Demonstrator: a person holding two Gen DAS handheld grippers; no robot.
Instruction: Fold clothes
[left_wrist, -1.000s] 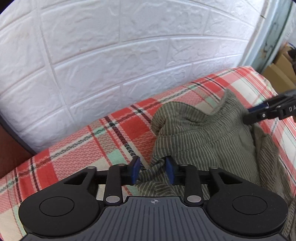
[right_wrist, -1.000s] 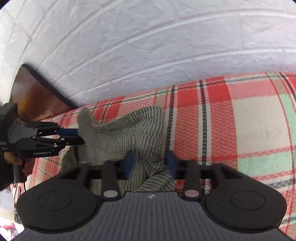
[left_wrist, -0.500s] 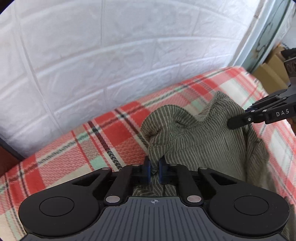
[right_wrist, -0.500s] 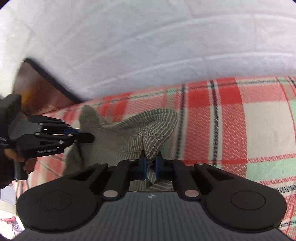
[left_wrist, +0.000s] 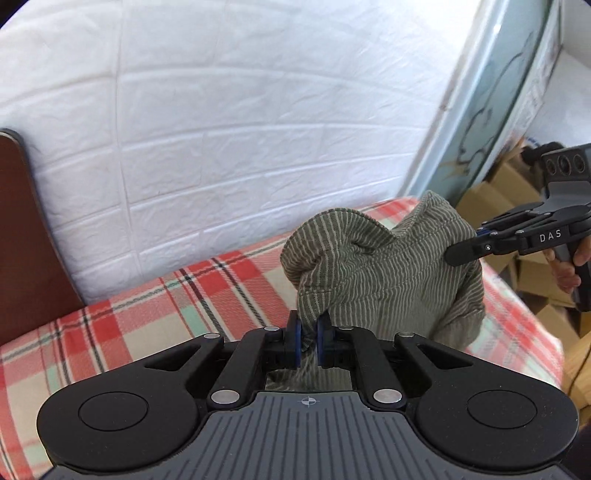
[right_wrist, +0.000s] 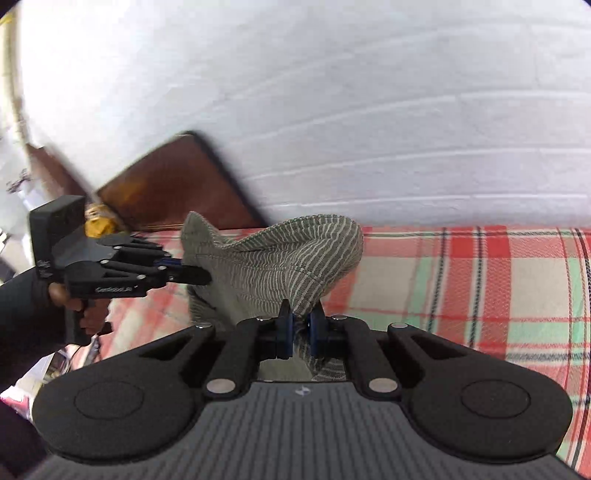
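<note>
While my left tool (left_wrist: 307, 341) and right tool (right_wrist: 300, 330) each pinch the striped green garment (left_wrist: 380, 273), it hangs bunched above the plaid bed (left_wrist: 155, 310). Step: lift-out. Next, I judge: spread flat.

striped garment (left_wrist: 388, 280) lower hem hidden behind gripper body, headboard (right_wrist: 166, 184) blurred

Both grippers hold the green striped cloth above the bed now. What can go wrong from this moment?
1. The left gripper and the right gripper each pinch only a small bunch of the green striped garment, so an edge may slip out.
2. The garment hangs crumpled between them, so a fold made now may come out uneven.
3. Its lower part may drag on the red plaid blanket.
</note>
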